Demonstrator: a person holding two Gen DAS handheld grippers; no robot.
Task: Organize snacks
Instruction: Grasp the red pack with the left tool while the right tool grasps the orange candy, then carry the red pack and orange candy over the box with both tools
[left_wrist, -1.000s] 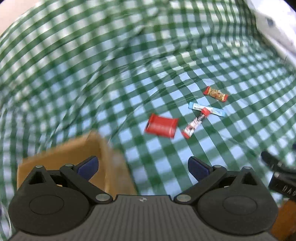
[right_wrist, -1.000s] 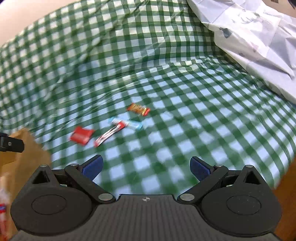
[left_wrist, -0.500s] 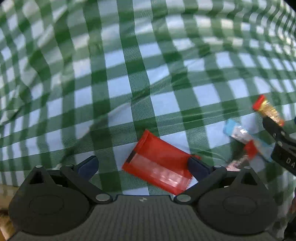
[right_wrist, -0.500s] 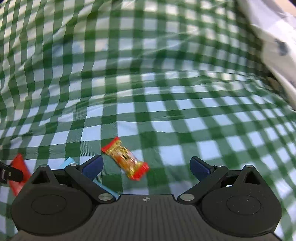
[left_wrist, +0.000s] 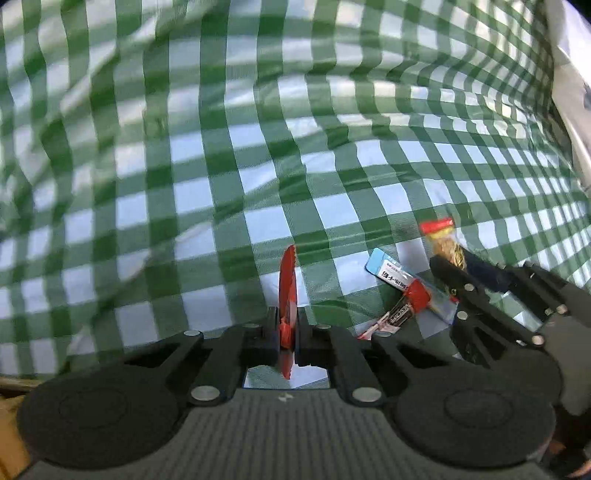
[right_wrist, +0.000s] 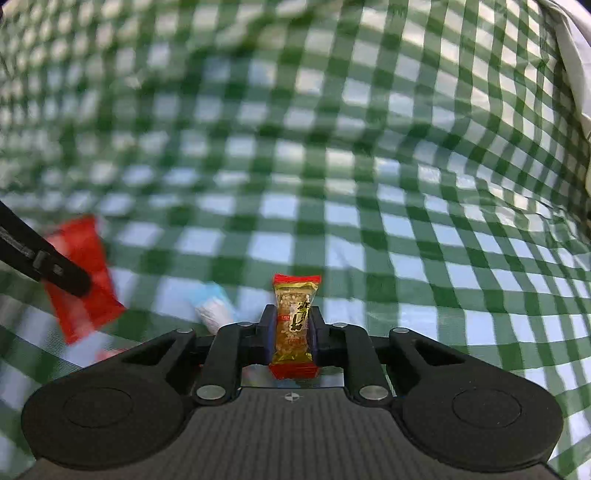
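**Snack pickup: both grippers closed on packets**

Left gripper: jaws have just been closing and now clamp the red packet, which stands on edge between the pads, its thin side toward the camera, pointing to 12 o'clock. Half a second ago the same packet lay flat on the cloth between wide-open fingers.

Right gripper: jaws have just been closing and now grip the golden snack bar with red ends, held upright between the pads. Half a second ago that bar lay slanted on the cloth, just ahead of the open fingers.

Still on the green checked tablecloth: a light blue packet and a red-and-black stick packet, overlapping, at 3 o'clock of the left gripper in the left wrist view. One second ago all four snacks lay together, untouched.

Cross-views: in the left wrist view the right gripper enters from 4 o'clock, the golden bar's end showing above its fingers. In the right wrist view the red packet appears blurred at 9 o'clock, with a dark finger of the left gripper across it.

Pale printed fabric lies at the 2 o'clock edge.
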